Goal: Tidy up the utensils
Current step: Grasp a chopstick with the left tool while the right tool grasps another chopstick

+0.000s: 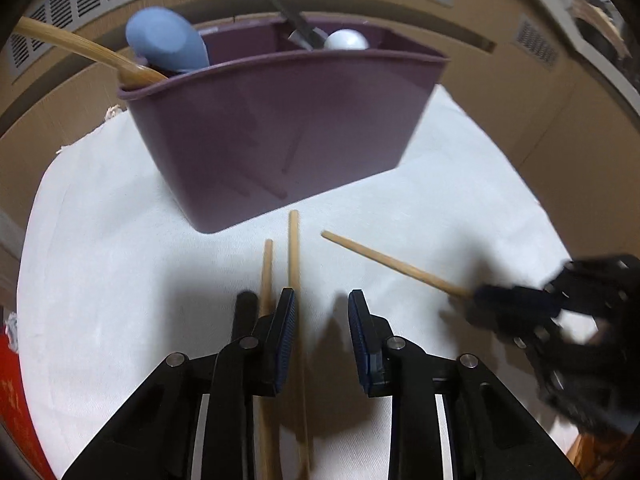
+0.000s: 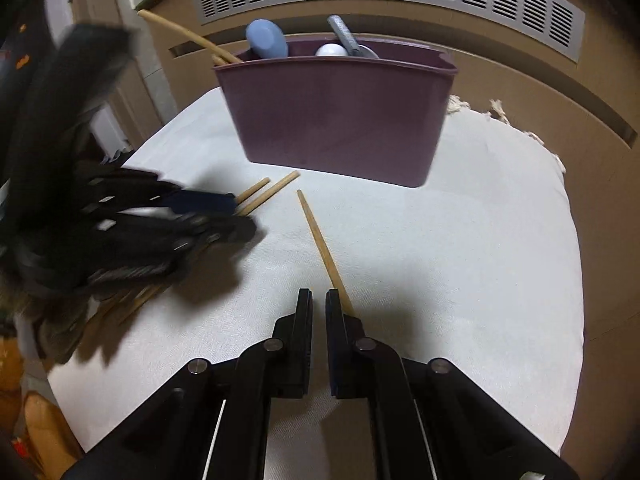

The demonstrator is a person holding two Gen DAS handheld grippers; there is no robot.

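Three slim, round, pale wooden chopsticks are lying on the white woven cloth surface (image 2: 440, 260) before a smooth purple plastic caddy (image 1: 280, 128). Left tongs (image 1: 322, 300) are standing spread, one chopstick (image 1: 294, 248) between the pads, another (image 1: 267, 268) just outside. Right tongs (image 2: 319, 298) are sitting pressed together beside the lone chopstick (image 2: 320, 240); grip unclear.

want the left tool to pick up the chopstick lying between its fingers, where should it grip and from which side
Grip the chopstick on its shaft, near the left tool, coming down from above with one finger on each side. It lies flat on the white cloth, pointing at the purple caddy, close to a second stick, so pinch only the inner one.
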